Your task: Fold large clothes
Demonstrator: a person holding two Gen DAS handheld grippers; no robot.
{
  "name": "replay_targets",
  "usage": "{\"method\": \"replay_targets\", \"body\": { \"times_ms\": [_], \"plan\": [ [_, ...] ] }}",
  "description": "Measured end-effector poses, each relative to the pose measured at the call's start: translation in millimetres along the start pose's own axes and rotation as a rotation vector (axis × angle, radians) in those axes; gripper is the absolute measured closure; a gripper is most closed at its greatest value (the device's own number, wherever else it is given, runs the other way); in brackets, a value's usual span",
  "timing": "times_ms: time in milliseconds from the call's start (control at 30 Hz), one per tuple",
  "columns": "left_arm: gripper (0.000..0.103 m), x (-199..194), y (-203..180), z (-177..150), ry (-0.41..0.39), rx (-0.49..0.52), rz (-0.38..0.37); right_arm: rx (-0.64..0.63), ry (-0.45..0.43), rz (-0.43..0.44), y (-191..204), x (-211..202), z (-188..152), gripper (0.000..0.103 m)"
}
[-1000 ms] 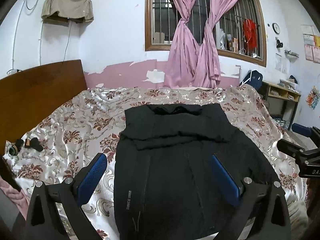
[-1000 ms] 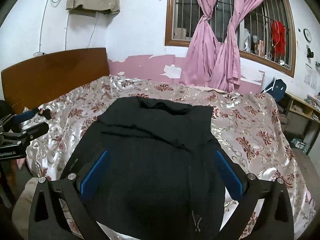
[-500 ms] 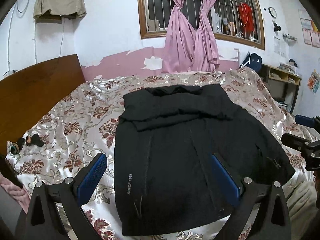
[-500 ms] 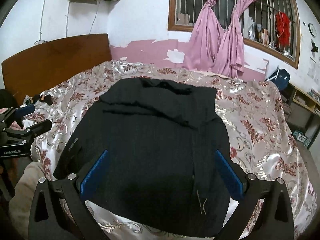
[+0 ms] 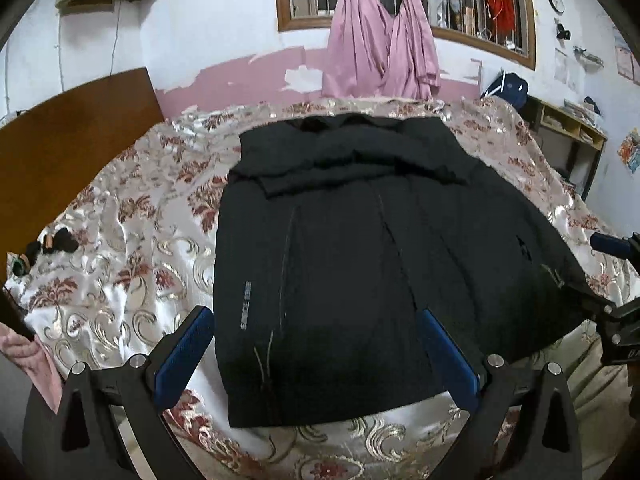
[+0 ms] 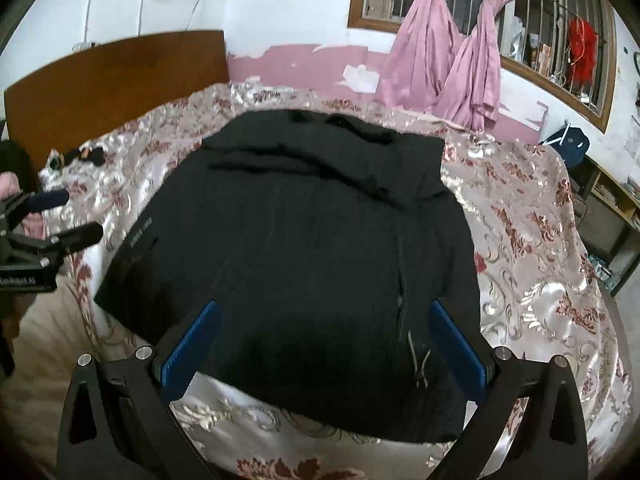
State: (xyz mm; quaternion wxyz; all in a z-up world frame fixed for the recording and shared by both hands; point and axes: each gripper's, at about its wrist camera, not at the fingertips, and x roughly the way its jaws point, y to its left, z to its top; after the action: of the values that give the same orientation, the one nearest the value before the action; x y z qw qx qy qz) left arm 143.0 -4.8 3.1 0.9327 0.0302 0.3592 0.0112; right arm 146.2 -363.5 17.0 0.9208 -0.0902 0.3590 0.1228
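A large black jacket (image 5: pixel 360 248) lies spread flat on the flowered bedspread (image 5: pixel 132 240), collar toward the far wall and sleeves folded across the chest. Its hem is nearest me, with pale lettering along its left edge. My left gripper (image 5: pixel 316 320) hovers open above the hem's left half, holding nothing. In the right wrist view the same jacket (image 6: pixel 312 240) fills the middle, and my right gripper (image 6: pixel 324 312) is open above the hem's right half near a drawcord. Each gripper also shows at the side of the other's view: right gripper (image 5: pixel 616 272), left gripper (image 6: pixel 56 224).
A wooden headboard (image 5: pixel 68 136) stands at the left. Small dark items (image 5: pixel 52 244) lie on the bedspread near it. Pink curtains (image 5: pixel 384 40) hang at a barred window behind the bed. A shelf unit (image 5: pixel 572 128) and blue bag (image 5: pixel 506 88) stand at the right.
Both grippers have drawn back and risen from the jacket, so the whole hem and bedspread in front of it now show. The jacket lies still.
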Motion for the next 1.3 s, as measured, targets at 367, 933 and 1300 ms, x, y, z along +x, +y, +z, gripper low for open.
{"method": "replay_targets", "body": {
  "times_ms": [367, 933, 1300],
  "plan": [
    [0.000, 18.1, 2.9, -19.0, 0.099, 0.007, 0.011, -0.076, 0.166, 0.002, -1.1, 24.0, -30.6, 0.002],
    [0.000, 47.7, 12.2, -54.4, 0.239, 0.011, -0.030, -0.085, 0.285, -0.014, -3.9, 53.6, -59.3, 0.002],
    [0.000, 48.6, -18.6, -89.8, 0.322, 0.205, -0.079, -0.178, 0.307, -0.075, -12.3, 50.5, -77.9, 0.002]
  ]
}}
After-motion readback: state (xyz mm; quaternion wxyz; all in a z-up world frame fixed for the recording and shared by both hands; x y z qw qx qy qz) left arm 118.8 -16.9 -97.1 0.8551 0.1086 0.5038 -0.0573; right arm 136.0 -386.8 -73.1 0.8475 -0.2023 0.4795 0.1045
